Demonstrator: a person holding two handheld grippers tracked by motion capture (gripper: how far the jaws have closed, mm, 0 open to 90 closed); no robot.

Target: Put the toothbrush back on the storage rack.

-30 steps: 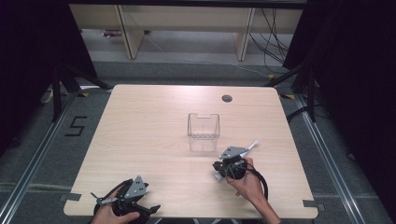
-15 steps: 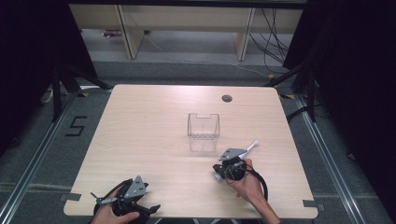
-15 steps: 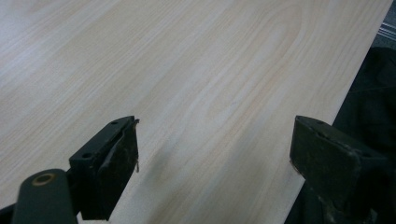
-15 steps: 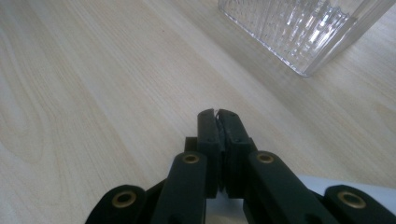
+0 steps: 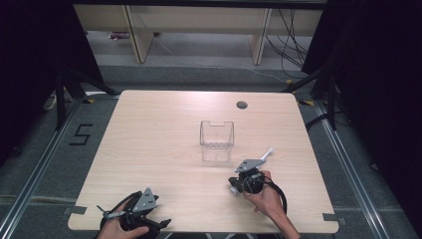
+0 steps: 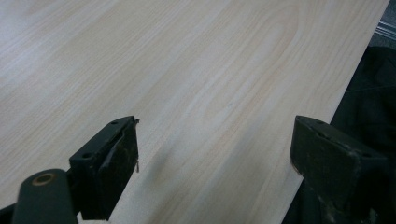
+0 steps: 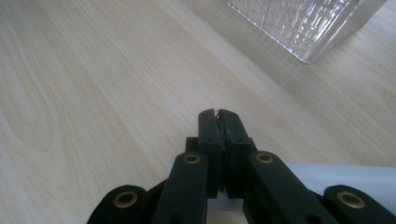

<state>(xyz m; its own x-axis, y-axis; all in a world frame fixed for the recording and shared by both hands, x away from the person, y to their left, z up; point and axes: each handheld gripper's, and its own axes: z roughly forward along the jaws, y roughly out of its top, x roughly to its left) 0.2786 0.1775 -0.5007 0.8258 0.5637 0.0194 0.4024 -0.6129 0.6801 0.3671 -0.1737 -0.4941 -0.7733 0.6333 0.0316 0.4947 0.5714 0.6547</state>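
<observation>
Right gripper (image 7: pixel 218 114) first: its jaws are squeezed all the way together, pads face to face, and nothing sits between the tips. Against the high view of a second ago, almost nothing else is different: both hands are planted in the same spots along the bottom edge of the frame and the clear container (image 5: pixel 216 134) has not budged from the middle of the table (image 5: pixel 149 149). So my read is that this is a pause with no grasp made (an empty pinch, not a pickup), and the container is untouched.

Left gripper (image 6: pixel 217 126) now: jaws spread wide, bare wood between them, holding nothing, parked at the lower left of the high view near the table's front edge.

The container stands upright, open mouth to the ceiling, just up and left of the right gripper in the high view. In the right gripper view its ribbed corner (image 7: pixel 303 23) fills the upper right, near the jaws but apart from them. It looks slightly wider across the frame than deep, though I cannot call its long axis for sure.

One more thing: a white rod-like piece (image 7: pixel 345 179) lies low behind the jaws, its length running across the frame to the right edge. What it is, I cannot tell
</observation>
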